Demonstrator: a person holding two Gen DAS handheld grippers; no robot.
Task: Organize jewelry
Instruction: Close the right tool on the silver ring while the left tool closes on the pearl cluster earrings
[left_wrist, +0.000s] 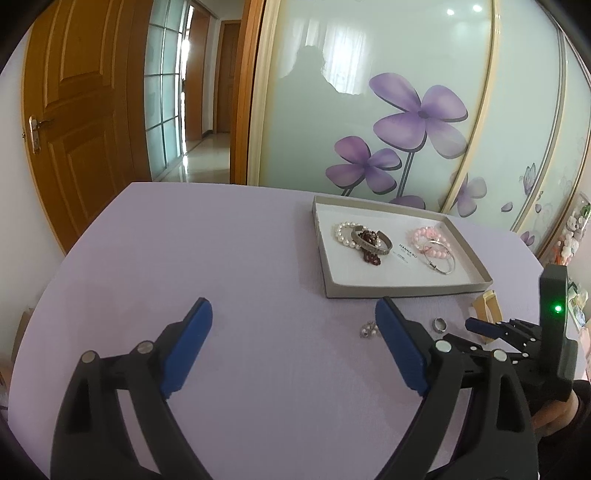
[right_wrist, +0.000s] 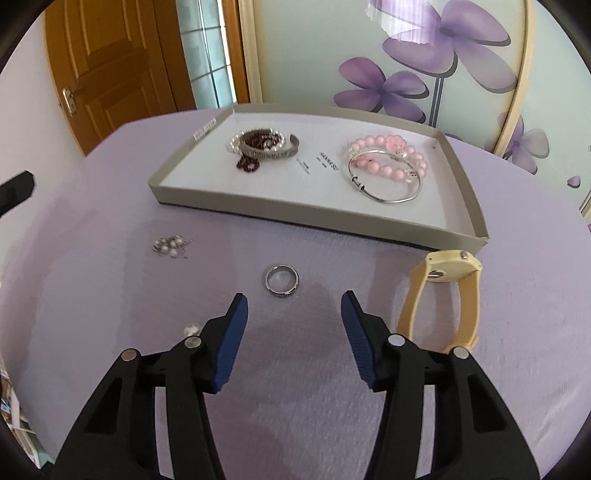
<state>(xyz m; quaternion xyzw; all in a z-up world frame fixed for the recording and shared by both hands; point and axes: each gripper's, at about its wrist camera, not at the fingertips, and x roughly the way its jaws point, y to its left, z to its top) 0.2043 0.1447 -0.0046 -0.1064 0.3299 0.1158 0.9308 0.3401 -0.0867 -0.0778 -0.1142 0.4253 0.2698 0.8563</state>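
Bracelets are held in the shallow box (right_wrist: 258, 206) (pearl, pink bead, silver); ring (right_wrist: 282, 280) lies outside. Both grippers, left (left_wrist: 293, 321) and right (right_wrist: 293, 310), are kept released, empty, above bare cloth.

A wooden door (left_wrist: 74, 122) stands left of frosted panels (left_wrist: 369, 92) printed with purple flowers.

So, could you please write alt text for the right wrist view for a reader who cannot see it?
The right gripper hovers open just short of a silver ring lying flat on a lilac tablecloth. A cream wristwatch stands to its right; behind, a shallow box holds bracelets, with small pearl earrings loose to the left.
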